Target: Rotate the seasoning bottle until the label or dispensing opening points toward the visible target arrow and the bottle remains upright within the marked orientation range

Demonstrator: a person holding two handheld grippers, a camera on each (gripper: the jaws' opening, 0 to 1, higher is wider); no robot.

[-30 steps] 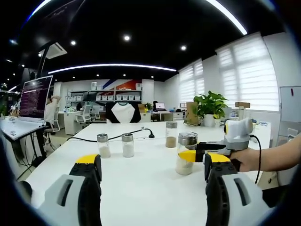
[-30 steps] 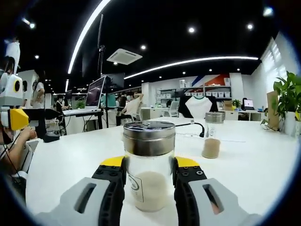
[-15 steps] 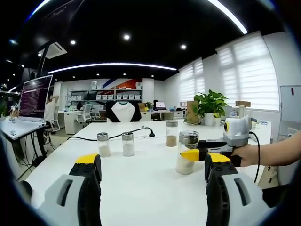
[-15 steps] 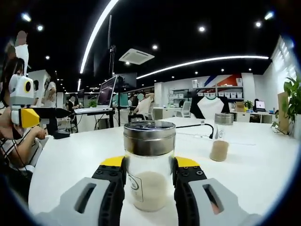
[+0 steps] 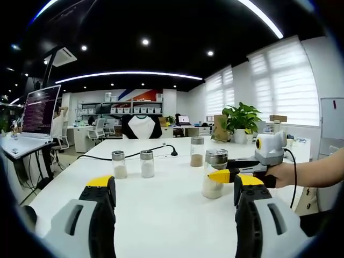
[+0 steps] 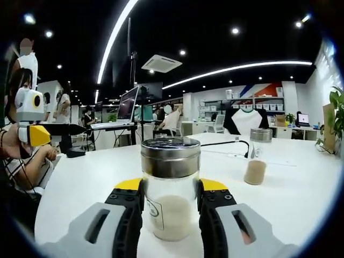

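Observation:
A glass seasoning bottle (image 6: 170, 188) with a metal lid, part full of pale powder, stands upright on the white table (image 6: 91, 177). My right gripper (image 6: 170, 196) is shut on it, its yellow-tipped jaws pressed to both sides. A small label shows low on the glass at the front left. In the left gripper view the same bottle (image 5: 213, 173) stands at the right, with the right gripper (image 5: 226, 174) and a person's hand on it. My left gripper (image 5: 172, 188) hangs open over bare table, well short of the bottle. It also appears at far left in the right gripper view (image 6: 40, 134).
Two small shakers (image 5: 118, 164) (image 5: 147, 163) and a taller jar of brown powder (image 5: 197, 152) stand farther back on the table. A black cable (image 5: 129, 156) runs across behind them. A monitor (image 5: 40, 110) stands at the left, a potted plant (image 5: 242, 121) at the right.
The right gripper has turned a little with the bottle: the background slides right in its view, and the bottle's label has shifted slightly left. The left gripper has not moved.

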